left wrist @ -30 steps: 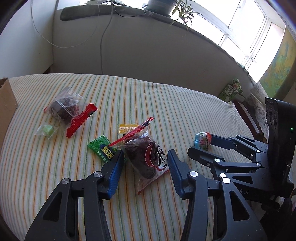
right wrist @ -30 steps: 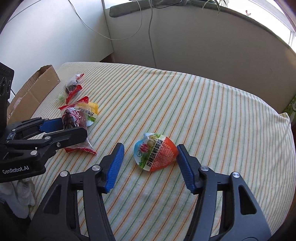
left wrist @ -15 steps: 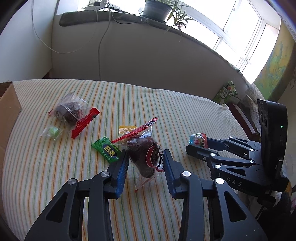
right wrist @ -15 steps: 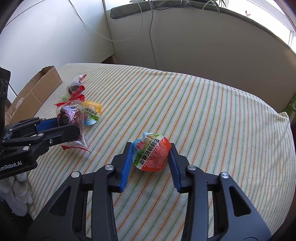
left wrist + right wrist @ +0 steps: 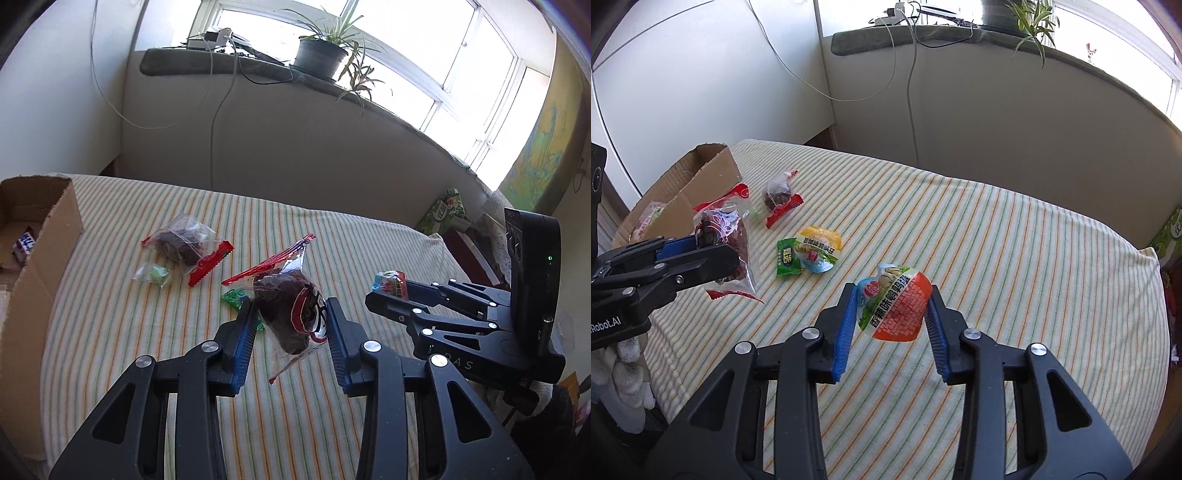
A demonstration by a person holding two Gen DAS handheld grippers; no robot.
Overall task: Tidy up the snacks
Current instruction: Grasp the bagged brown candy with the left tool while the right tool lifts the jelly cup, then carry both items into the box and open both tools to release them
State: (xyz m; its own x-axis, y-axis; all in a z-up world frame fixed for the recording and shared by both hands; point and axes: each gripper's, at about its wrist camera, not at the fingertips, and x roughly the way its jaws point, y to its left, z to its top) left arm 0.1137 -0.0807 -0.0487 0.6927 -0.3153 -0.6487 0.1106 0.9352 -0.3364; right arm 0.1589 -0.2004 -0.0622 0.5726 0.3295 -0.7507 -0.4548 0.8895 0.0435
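Nearest me, my right gripper (image 5: 892,308) has its jaws clamped on the orange-and-green snack pack (image 5: 894,304), held clear of the striped bed (image 5: 1015,266); its broad printed face is toward the camera, long axis across the jaws. My left gripper (image 5: 291,325) is likewise clamped on the clear bag of dark snacks (image 5: 290,314), hanging with its long axis running up from the jaws to the red seal at top. Farther off, the cardboard box (image 5: 44,251) lies to the left of both. I judge the left hand nearer it, so that bag should go first.
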